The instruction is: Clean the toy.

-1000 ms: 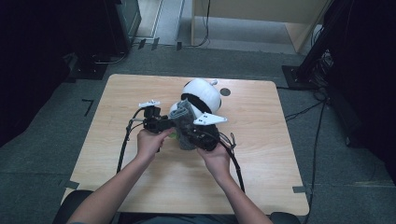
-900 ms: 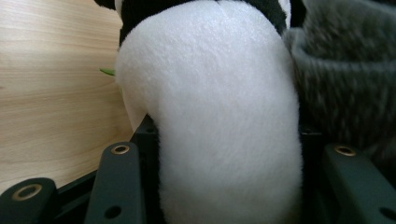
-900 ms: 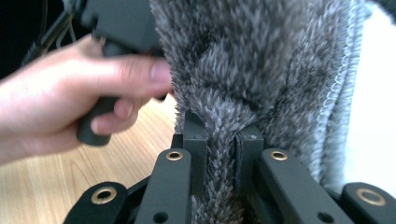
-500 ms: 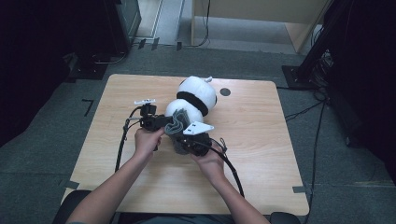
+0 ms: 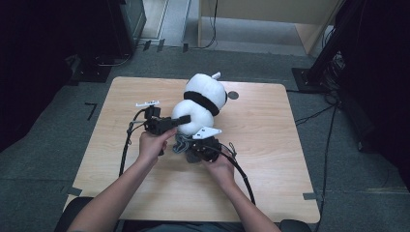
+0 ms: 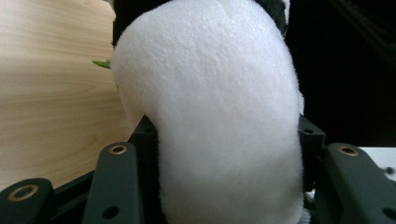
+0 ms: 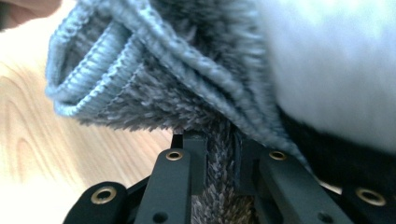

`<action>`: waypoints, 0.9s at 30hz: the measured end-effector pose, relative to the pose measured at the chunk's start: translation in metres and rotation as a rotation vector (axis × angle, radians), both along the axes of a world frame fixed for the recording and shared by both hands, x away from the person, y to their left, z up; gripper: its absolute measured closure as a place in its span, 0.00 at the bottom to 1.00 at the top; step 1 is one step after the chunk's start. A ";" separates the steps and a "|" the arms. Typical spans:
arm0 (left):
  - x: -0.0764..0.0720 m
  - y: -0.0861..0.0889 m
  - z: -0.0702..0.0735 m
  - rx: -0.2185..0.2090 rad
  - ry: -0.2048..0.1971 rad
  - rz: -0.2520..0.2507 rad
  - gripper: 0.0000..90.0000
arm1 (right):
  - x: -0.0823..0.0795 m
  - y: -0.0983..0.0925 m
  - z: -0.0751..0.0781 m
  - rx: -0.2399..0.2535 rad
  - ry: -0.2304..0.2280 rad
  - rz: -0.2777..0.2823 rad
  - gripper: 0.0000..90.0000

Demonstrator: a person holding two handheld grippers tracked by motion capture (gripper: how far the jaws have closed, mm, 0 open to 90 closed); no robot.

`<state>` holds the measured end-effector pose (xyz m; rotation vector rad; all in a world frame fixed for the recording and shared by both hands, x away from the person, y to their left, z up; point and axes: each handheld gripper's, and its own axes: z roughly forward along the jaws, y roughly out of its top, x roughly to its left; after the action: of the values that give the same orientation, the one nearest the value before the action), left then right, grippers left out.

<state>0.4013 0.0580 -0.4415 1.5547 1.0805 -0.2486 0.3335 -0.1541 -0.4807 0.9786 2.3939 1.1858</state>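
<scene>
1. Right gripper (image 5: 197, 145), nearest the person, has its jaws pinched tight on the grey knitted garment (image 7: 154, 88); keep that pinch on the ribbed hem and stretch it gently.
2. Left gripper (image 5: 180, 119) has its jaws part-open around a white limb of the plush panda (image 5: 203, 104), pressing it; hold it steady, not squeezed harder.
3. Mid-table (image 5: 270, 145), the panda lies just beyond both hands; judging by this, feed the limb into the garment's opening.

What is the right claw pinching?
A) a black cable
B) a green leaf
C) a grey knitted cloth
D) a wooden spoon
C: in the right gripper view the right claw is shut on a fold of the grey ribbed knitted cloth, next to the white and black plush toy.
</scene>
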 end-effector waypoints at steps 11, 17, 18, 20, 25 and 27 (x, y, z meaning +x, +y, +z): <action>0.001 0.005 0.002 -0.033 0.013 -0.018 0.50 | 0.015 -0.024 -0.007 0.003 0.033 -0.079 0.89; 0.000 0.007 0.006 0.010 -0.019 -0.027 0.50 | 0.022 -0.038 -0.006 0.017 0.039 -0.134 0.89; 0.000 0.008 0.005 0.022 -0.024 -0.028 0.50 | 0.023 -0.041 -0.005 0.015 0.039 -0.142 0.89; 0.001 0.008 0.005 0.029 -0.022 -0.030 0.50 | 0.023 -0.045 -0.003 0.008 0.035 -0.156 0.89; 0.000 0.011 0.008 0.051 -0.051 -0.028 0.50 | 0.027 -0.059 0.003 0.015 0.048 -0.197 0.89; 0.000 0.013 0.010 0.066 -0.071 -0.026 0.50 | 0.030 -0.065 0.005 0.018 0.073 -0.206 0.88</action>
<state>0.4011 0.0707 -0.4317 1.6252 1.0223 -0.1755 0.3632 -0.2195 -0.4757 1.2601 2.2741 1.1159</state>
